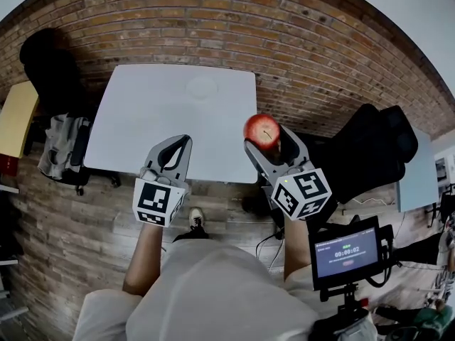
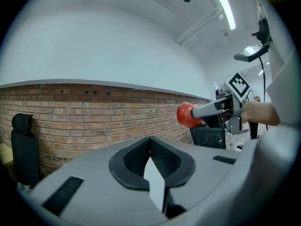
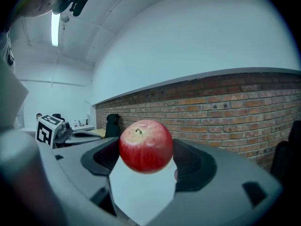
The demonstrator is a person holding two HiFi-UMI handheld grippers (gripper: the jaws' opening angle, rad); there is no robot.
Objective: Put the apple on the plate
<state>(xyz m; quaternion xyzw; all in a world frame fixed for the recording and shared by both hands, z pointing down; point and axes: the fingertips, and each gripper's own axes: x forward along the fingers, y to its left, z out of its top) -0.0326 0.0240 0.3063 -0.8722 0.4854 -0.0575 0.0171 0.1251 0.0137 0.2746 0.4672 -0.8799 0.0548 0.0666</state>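
Clasping the apple (image 3: 146, 146), right hand-held gripper (image 1: 264, 138).

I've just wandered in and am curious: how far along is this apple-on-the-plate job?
Done: the shiny red apple is picked up, clamped in the right gripper and held in the air, off the white table. In hand: carrying it. Left: bringing it over the pale round plate, which sits empty farther back on the table, setting it down and letting go. The left gripper is shut and holds nothing.
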